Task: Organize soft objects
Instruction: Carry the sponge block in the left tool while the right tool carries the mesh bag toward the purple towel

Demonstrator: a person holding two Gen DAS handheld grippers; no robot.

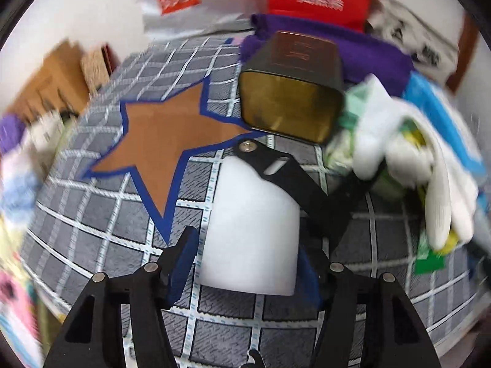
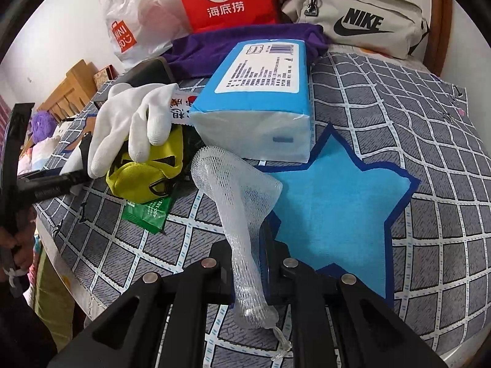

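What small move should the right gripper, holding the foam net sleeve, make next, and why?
Probably carry it forward and slightly right over the blue star patch, then let go. The right gripper is shut on the white foam net sleeve, which hangs at the star's edge, and that patch looks bare.
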